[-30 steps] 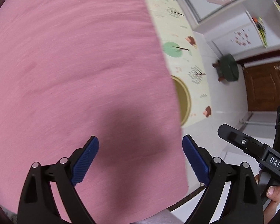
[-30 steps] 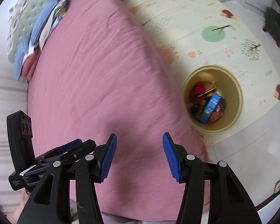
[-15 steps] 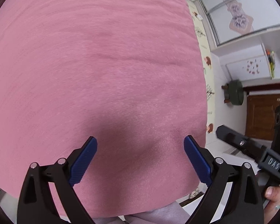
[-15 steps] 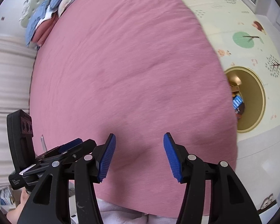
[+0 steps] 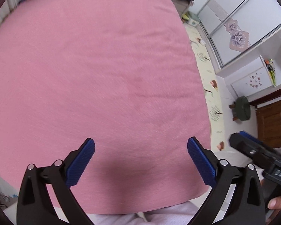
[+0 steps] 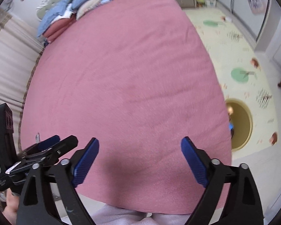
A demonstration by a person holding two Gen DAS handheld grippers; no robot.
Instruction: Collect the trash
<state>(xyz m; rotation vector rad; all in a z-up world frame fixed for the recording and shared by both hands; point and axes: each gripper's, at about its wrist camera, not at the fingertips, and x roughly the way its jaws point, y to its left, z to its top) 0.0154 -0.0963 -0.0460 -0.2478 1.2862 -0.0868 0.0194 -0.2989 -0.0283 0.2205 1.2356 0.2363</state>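
Observation:
A yellow round trash bin stands on the floor at the bed's right side, half hidden by the bed edge; blue and orange wrappers show inside it. My left gripper is open and empty above the pink bed. My right gripper is open and empty above the same bed. Each gripper shows in the other's view, the right one at the right, the left one at the left. No trash shows on the bed.
Folded blue, white and pink bedding lies at the head of the bed. A patterned play mat covers the floor on the right. A green stool stands by a wooden door. Curtains hang on the left.
Both views have tilted up and back from the bed's right edge toward the whole bed. The bin has slid to the right edge of the right view. Both grippers stay open.

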